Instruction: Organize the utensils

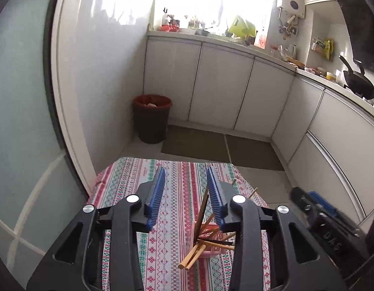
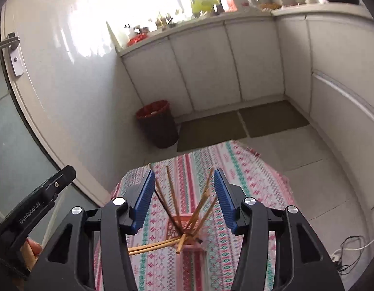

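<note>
Both the left gripper (image 1: pixel 185 189) and right gripper (image 2: pixel 184 189) are wide and empty; one chopstick (image 2: pixel 171 189) sticking from the pink holder (image 1: pixel 212 247) should be pinched gently, low in the frame; the desk (image 1: pixel 172 218) must not be bumped.

A small pink slatted holder (image 1: pixel 212 240) stands on the patterned cloth, below and slightly right of the gap between the left jaws, tucked partly under the right-hand jaw. Through the right wrist camera it sits low between the two spread jaws, near the middle of the gap. Wooden chopsticks (image 1: pixel 199 247) fill it in a loose, untidy fan (some pale bamboo, a few dark brown). Several lean upward and away, rising between the jaws; their far tips spread apart. Two or three pale ones lie nearly flat, jutting out over the holder's rim toward the left-hand jaw in the right wrist view (image 2: pixel 157 246).
</note>
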`<state>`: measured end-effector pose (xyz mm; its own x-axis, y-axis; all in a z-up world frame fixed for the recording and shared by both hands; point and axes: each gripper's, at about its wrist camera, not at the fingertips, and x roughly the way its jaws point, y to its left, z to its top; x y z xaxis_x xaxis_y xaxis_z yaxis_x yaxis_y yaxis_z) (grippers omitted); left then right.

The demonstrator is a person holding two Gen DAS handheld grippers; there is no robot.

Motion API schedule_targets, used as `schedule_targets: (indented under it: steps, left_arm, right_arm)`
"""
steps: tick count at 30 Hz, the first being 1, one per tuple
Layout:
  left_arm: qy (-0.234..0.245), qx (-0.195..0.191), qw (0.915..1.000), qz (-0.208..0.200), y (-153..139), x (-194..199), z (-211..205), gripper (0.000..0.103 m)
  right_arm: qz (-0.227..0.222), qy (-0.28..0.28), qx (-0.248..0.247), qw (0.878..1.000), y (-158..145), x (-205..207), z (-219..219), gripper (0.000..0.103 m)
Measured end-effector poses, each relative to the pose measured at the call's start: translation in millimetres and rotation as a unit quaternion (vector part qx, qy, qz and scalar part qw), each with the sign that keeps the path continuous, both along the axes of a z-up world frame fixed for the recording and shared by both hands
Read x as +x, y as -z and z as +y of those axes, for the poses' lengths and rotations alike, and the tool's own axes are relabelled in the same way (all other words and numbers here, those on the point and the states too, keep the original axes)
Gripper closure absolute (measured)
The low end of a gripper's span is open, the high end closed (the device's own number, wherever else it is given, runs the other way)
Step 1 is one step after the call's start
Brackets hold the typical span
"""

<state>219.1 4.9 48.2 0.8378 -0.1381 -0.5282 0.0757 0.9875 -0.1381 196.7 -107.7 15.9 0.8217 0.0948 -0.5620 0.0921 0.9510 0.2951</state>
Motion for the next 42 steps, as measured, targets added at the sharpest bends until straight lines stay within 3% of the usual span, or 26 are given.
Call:
schedule_targets:
  steps: [4,6,14,19,26,32,42]
  left_arm:
    - [-0.006,0.016,0.9995,-0.025,-11.1,-19.9,-9.0,0.048]
    - [-0.010,0.026,0.9987,-0.044,-17.7,-33.1,-15.2,0.028]
    - [-0.009,0.074,0.9943,-0.076,-30.1,-72.3,-44.7,0.008]
    - [-0.006,0.098,0.9923,-0.075,-26.4,-87.0,-61.4,0.007]
    - [-0.030,0.072,0.9939,-0.078,-26.1,-108.1,-61.1,0.007]
    - [-0.028,0.077,0.9950,-0.059,-19.0,-113.5,-69.3,0.007]
    - [-0.026,0.072,0.9952,-0.060,-20.7,-114.2,-69.4,0.007]
  right_arm:
    - [-0.015,0.027,-0.041,0.999,-12.6,-25.0,-4.8,0.051]
    - [-0.020,0.034,-0.053,0.998,-16.7,-36.7,-7.1,0.048]
    - [-0.043,0.095,-0.059,0.993,-25.5,-85.9,-37.1,0.017]
    - [-0.023,0.113,-0.062,0.991,-28.5,-105.6,-52.6,0.007]
    - [-0.006,0.137,-0.057,0.989,-30.9,-120.6,-68.4,0.007]
    - [0.003,0.134,-0.070,0.988,-33.1,-126.0,-71.5,0.007]
    - [0.004,0.135,-0.075,0.988,-32.2,-124.3,-67.8,0.007]
